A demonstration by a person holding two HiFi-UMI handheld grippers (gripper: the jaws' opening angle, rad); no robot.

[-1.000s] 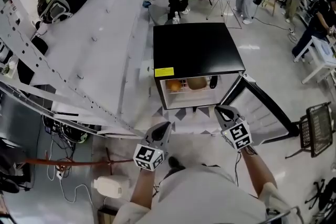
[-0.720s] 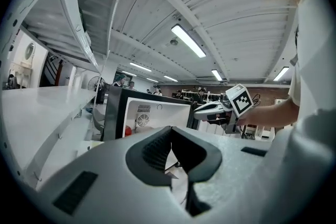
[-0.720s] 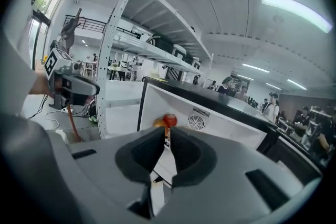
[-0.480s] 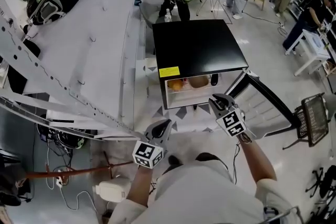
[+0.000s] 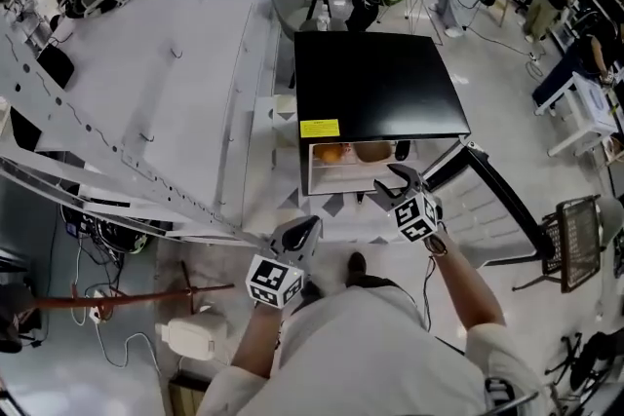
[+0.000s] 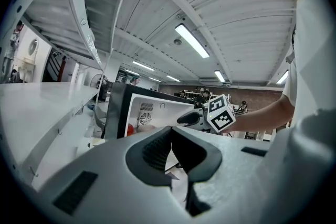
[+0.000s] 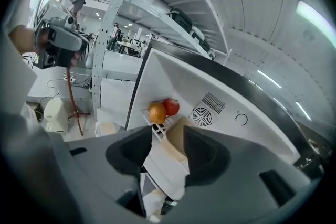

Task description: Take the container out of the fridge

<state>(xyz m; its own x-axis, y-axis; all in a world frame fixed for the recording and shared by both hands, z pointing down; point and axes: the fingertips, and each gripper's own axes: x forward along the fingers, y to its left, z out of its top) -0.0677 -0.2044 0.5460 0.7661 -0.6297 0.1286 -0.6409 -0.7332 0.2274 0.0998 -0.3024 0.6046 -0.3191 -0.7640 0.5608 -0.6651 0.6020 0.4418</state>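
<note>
Container is seen on a shelf inside the open fridge, about mid-shelf. An orange fruit sits just beside it on the left and a dark item, not identified, on the right. Right tongs are held at the fridge mouth, aimed in and downward. Their jaws have just been opening and stand apart with nothing between them; the container is only lined up beyond the gap in the right gripper view. Left tongs are held back, well clear of the fridge, jaws together, empty. Risks, as judged: the fruit could be knocked off the wire shelf if the left jaw is run in wide or off-centre, since little gap is seen there; same for the dark item on the other side. Jaw spread may be found too small for the container's width, in which case it would be pushed back rather than gripped. A grip taken on one corner could let it tip on the way out and catch the shelf edge or fridge lip. Door is swung open to the right, near the right forearm, so a bump is possible on withdrawal. Orientation: the long axis looks to be laid side to side along the shelf, with a broad tan face turned to the opening. Top and lid cannot be told apart from these views.
</note>
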